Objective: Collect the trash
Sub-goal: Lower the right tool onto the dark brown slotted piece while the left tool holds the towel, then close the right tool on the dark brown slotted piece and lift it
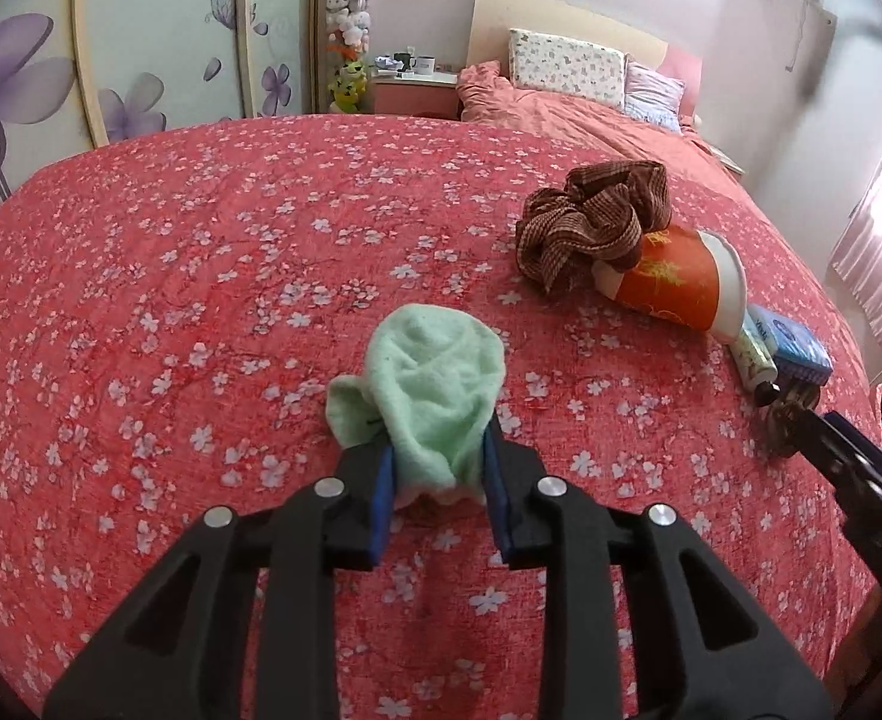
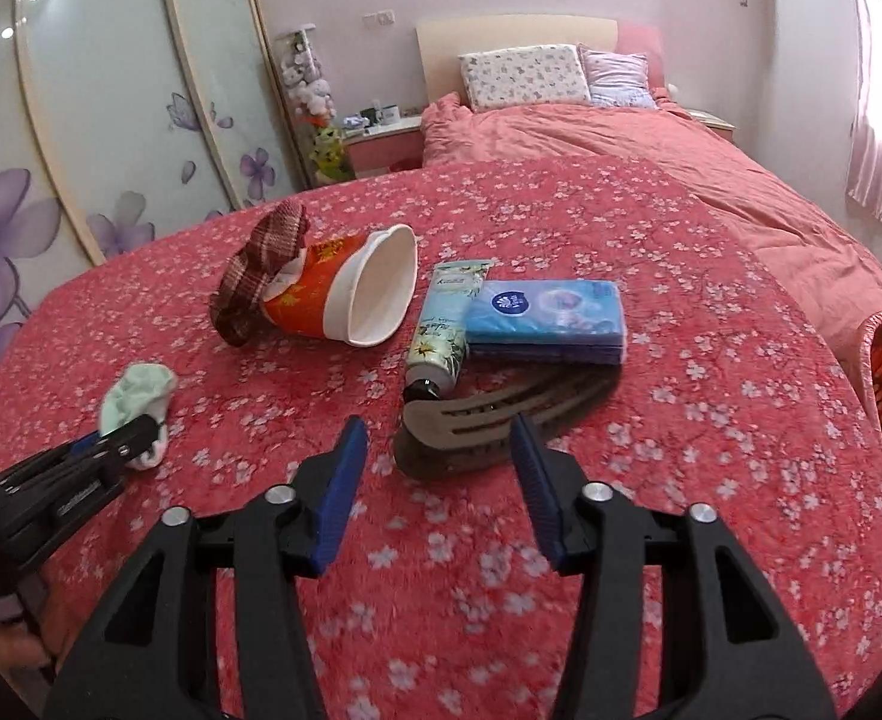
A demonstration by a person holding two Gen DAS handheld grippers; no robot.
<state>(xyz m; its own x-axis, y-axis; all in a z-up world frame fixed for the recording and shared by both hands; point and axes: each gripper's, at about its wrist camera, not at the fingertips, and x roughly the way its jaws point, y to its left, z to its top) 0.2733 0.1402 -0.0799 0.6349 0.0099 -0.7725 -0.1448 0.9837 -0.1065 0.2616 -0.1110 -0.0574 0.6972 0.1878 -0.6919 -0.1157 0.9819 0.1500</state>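
Surface: table (image 2: pixel 711 420) under a red cloth with white blossom print
Far left: brown checked scrunchie (image 2: pixel 264 267), touching the base of a tipped orange paper cup (image 2: pixel 345 294)
Middle: hand-cream tube (image 2: pixel 444 324) beside a blue tissue pack (image 2: pixel 546 321)
Near the tube cap: grey hair claw (image 2: pixel 489 420)
Left edge: pale green sock (image 2: pixel 138 399)

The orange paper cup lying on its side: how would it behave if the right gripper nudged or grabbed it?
The orange paper cup with a white rim lies on its side, so a nudge would probably roll it in an arc. It looks empty and light. Thin walls would likely crumple under a hard squeeze. The brown checked scrunchie touching its base may damp rolling.
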